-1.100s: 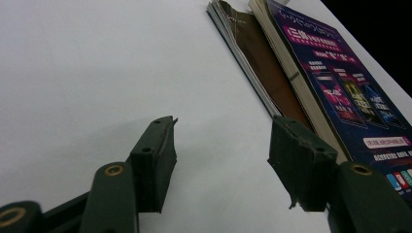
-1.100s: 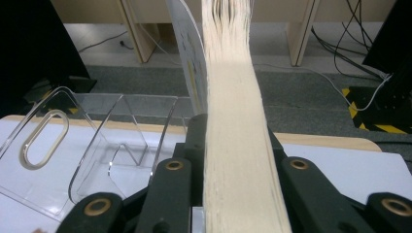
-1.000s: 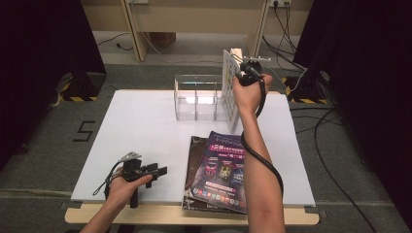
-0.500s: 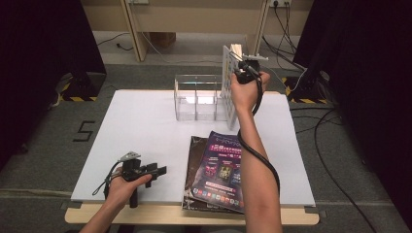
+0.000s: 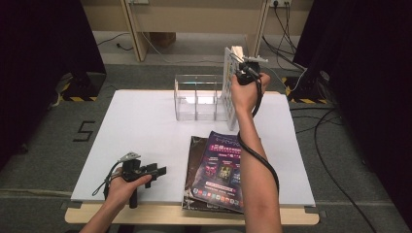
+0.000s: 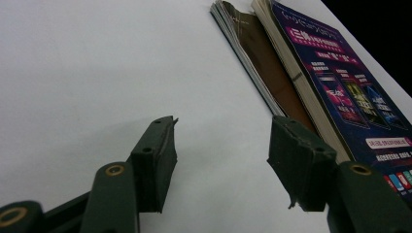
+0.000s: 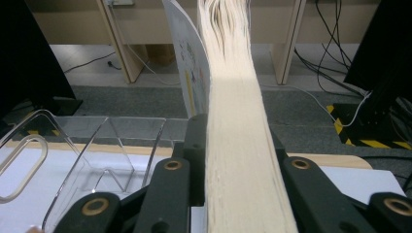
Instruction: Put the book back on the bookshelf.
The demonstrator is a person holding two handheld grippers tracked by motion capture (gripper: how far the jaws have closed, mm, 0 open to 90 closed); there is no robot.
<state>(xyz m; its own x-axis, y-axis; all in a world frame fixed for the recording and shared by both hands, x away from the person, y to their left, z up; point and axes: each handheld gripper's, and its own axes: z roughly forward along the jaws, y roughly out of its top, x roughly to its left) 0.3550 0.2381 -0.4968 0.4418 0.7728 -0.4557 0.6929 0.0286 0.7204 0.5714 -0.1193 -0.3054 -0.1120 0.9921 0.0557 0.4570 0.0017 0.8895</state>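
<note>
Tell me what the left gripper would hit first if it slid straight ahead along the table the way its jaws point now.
Probably the magazines. The left gripper rests low over the white table, jaws open with nothing between them, pointing toward the stack's near edge. Bare tabletop lies before it; depth is hard to judge.

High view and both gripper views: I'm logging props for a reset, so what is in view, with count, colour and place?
Table: one, white top, centre.
Rack: one, clear plastic, far middle of the table.
Book: one, white cover, cream pages, upright at the rack's right end, between the right gripper's jaws.
Magazines: a stack, top cover purple, one under it brown, near edge.
Left gripper: one, black, open, low over the bare table near the magazines.
Right gripper: one, black, shut on the book.
</note>
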